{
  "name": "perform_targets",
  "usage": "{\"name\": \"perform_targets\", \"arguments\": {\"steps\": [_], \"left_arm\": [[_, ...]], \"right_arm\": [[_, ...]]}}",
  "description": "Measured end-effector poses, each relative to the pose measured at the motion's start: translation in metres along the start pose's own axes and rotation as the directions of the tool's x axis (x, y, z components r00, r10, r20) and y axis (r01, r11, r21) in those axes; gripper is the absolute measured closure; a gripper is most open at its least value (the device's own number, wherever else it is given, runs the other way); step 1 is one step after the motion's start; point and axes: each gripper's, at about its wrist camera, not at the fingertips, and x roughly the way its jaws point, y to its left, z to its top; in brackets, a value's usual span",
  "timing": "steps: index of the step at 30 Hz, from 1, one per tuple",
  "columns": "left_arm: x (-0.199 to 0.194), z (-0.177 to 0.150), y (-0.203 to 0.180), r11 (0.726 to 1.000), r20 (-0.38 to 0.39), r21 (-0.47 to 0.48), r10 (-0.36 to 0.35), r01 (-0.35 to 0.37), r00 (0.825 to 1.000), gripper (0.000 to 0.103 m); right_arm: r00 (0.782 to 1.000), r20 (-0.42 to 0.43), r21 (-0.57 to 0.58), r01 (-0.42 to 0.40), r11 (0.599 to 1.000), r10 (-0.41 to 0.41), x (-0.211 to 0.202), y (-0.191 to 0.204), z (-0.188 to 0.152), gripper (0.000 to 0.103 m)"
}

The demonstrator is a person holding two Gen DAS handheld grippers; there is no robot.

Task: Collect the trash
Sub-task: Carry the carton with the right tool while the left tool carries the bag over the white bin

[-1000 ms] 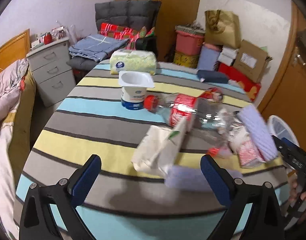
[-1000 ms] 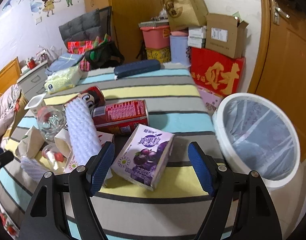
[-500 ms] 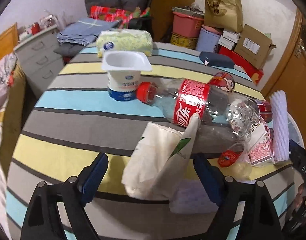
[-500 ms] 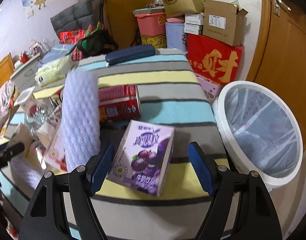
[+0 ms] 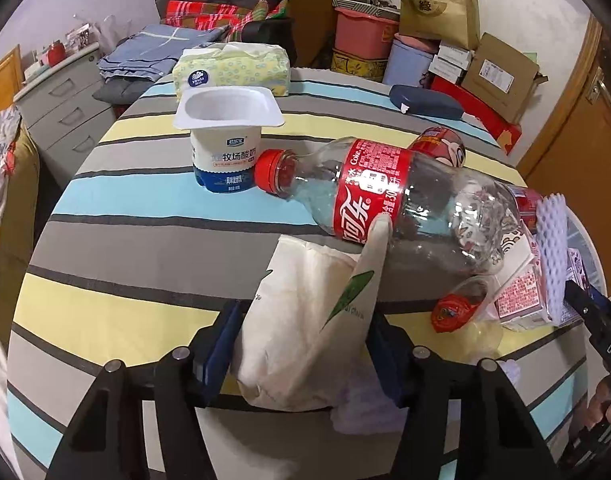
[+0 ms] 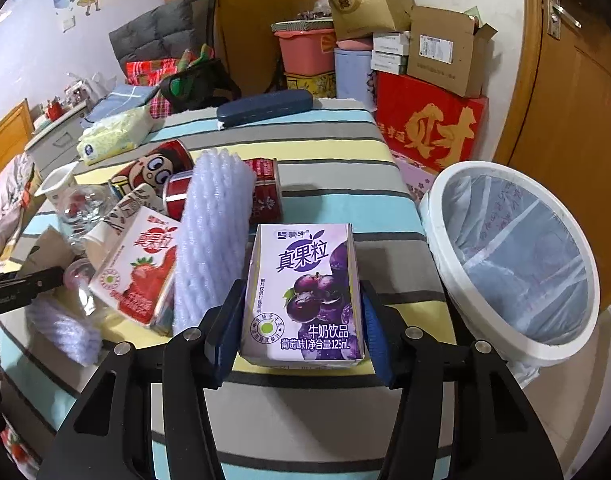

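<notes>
My left gripper (image 5: pixel 301 344) has just been closing; its blue pads now sit against both sides of the crumpled white paper bag (image 5: pixel 305 316), which lies just in front of the empty cola bottle (image 5: pixel 389 196). My right gripper (image 6: pixel 297 332) has been closing too and now clamps the purple grape milk carton (image 6: pixel 303 292), well right of the bottle, with the white lined bin (image 6: pixel 513 264) farther right.

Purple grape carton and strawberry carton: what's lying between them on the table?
In the right wrist view, a white foam net sleeve lies lengthwise between the purple grape carton and the strawberry carton, overlapping the strawberry carton's right edge.
</notes>
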Motion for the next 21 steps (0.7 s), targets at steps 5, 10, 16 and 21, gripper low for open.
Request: {"name": "perform_targets", "arguments": {"steps": [5,10,16,21], "left_arm": [[-0.005,-0.004,0.004,1.0,0.011,-0.024,-0.015,0.016,1.0,0.049],[-0.017,-0.011,0.007,0.998,0.053,-0.056,-0.015,0.018,0.998,0.051],[-0.046,-0.017,0.011,0.996,0.117,-0.091,0.008,0.003,0.993,0.051],[-0.08,-0.02,-0.001,0.998,0.184,-0.067,0.009,0.004,0.983,0.051]], "right_arm": [[1.0,0.011,0.006,-0.008,1.0,0.008,-0.002,0.003,-0.006,0.048],[0.999,0.033,0.001,-0.023,1.0,0.023,-0.007,0.005,-0.009,0.048],[0.997,0.066,-0.004,-0.038,0.999,0.038,-0.017,0.006,-0.008,0.049],[0.992,0.111,-0.008,-0.052,0.999,0.052,-0.032,0.005,-0.006,0.049]]}}
